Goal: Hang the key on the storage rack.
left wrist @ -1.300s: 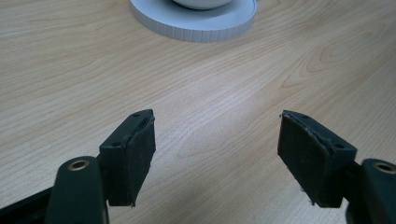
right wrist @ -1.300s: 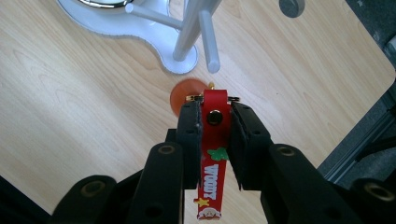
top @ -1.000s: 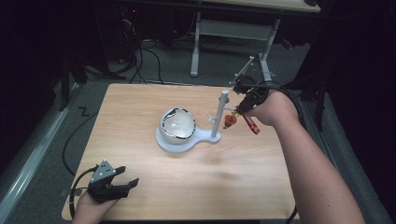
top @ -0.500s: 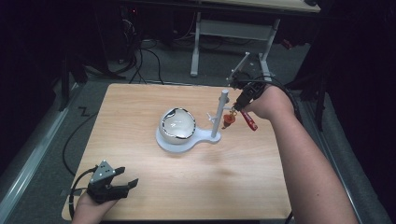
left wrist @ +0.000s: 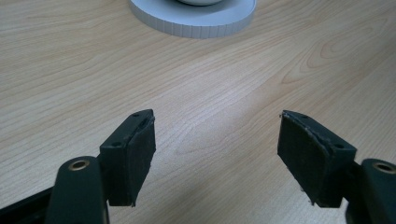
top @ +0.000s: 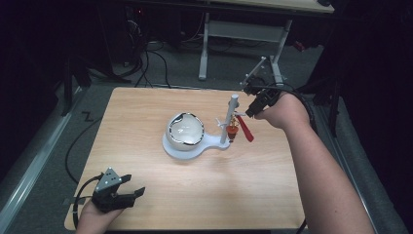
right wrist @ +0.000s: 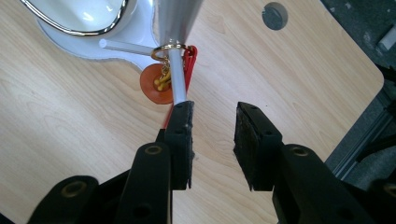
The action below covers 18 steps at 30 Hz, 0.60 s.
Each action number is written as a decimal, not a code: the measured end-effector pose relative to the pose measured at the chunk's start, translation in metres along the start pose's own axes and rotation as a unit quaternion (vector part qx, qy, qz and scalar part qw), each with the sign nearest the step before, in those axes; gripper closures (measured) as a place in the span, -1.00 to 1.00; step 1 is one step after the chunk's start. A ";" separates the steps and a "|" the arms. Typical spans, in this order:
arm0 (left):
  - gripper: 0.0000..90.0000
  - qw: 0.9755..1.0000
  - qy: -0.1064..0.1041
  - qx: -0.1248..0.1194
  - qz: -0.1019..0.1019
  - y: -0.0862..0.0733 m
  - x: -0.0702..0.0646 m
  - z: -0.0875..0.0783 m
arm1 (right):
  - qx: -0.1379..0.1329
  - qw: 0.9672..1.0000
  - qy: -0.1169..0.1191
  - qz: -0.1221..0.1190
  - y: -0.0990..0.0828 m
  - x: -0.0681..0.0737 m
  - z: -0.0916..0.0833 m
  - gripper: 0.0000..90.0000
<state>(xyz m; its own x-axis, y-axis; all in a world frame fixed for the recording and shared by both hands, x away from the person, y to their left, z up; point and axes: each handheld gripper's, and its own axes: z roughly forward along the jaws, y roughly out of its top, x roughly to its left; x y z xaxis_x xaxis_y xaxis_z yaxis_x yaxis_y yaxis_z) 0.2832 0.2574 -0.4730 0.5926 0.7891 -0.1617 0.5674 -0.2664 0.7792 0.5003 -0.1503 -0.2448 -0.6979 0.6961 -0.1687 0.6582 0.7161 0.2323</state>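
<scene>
Round orange tag [right wrist: 156, 84] w/ gold ring [right wrist: 164, 49], thin rod [right wrist: 176, 77]

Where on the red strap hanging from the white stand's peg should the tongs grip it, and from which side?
Judging by its pose, grip the red strap at its free lower end, approaching from the right, away from the post. It hangs flat and slanted from the peg, so its faces suit the pads.

Light wooden table top [top: 146, 122], pale grain running across. Grey carpeted floor [top: 160, 78] beyond far edge. Black cables [top: 151, 58] looping over that floor, far left. White metal legs of second desk [top: 204, 48] standing behind, crossbar between them. Pale rail [top: 34, 161] running along floor, left of table.
</scene>
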 end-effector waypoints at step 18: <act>-0.37 1.000 -0.002 0.008 0.002 -0.002 -0.002 0.004 | -0.046 0.996 0.001 0.076 -0.061 -0.017 0.026 0.35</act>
<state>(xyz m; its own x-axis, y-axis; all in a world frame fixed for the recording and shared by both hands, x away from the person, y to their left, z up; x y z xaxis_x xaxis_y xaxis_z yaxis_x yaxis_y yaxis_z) 0.2831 0.2540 -0.4769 0.5971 0.7857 -0.1617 0.5746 -0.2782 0.7697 0.4798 -0.2044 -0.2808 -0.5930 0.7956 -0.1236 0.7275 0.5952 0.3413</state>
